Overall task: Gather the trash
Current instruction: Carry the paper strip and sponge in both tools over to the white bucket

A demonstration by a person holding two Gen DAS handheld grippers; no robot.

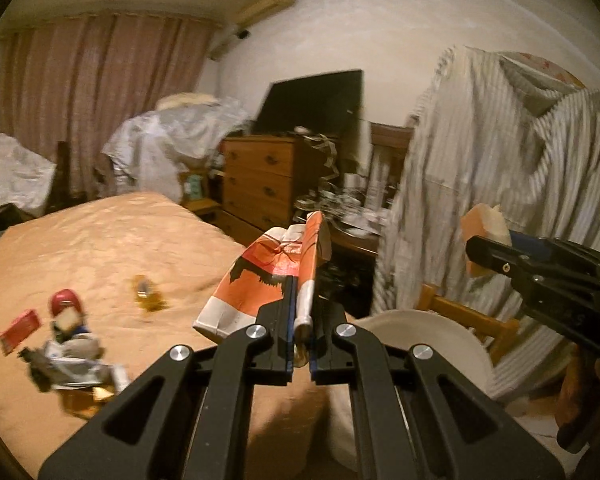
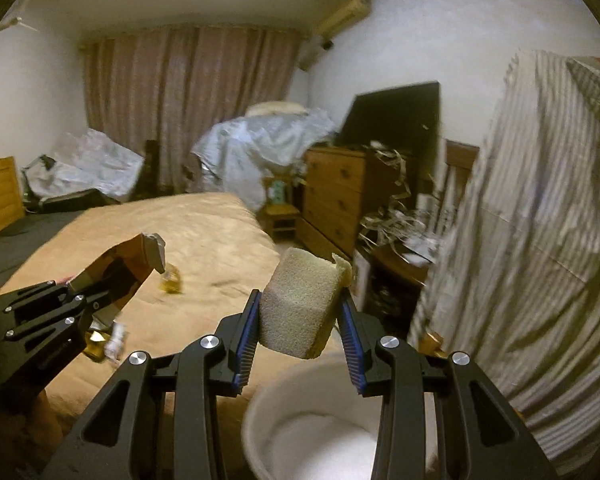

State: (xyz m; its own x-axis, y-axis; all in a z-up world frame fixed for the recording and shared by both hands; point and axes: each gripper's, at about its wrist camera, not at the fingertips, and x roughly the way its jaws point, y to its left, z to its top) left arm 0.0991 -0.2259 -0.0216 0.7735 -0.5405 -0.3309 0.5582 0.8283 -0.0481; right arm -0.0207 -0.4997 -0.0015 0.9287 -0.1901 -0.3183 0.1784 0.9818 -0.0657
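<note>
My left gripper (image 1: pixel 300 300) is shut on a flattened orange and white paper bag (image 1: pixel 260 280), held up beside the bed's edge. The same paper bag (image 2: pixel 128 264) and left gripper (image 2: pixel 96 300) show at the left of the right wrist view. My right gripper (image 2: pixel 300 304) is shut on a pale sponge block (image 2: pixel 300 304), held above a white bin (image 2: pixel 276 412). That right gripper (image 1: pixel 484 252) with the sponge block (image 1: pixel 484 220) appears at the right of the left wrist view. More trash lies on the bed (image 1: pixel 100 240): a red box (image 1: pixel 18 330), silver wrappers (image 1: pixel 72 364), a gold wrapper (image 1: pixel 148 296).
The white bin (image 1: pixel 420 332) stands at the bed's right edge, by a wooden chair (image 1: pixel 472 316). A striped sheet (image 1: pixel 500 160) hangs on the right. A wooden dresser (image 1: pixel 260 180) with a dark screen, and a cluttered low table (image 1: pixel 352 220), stand behind.
</note>
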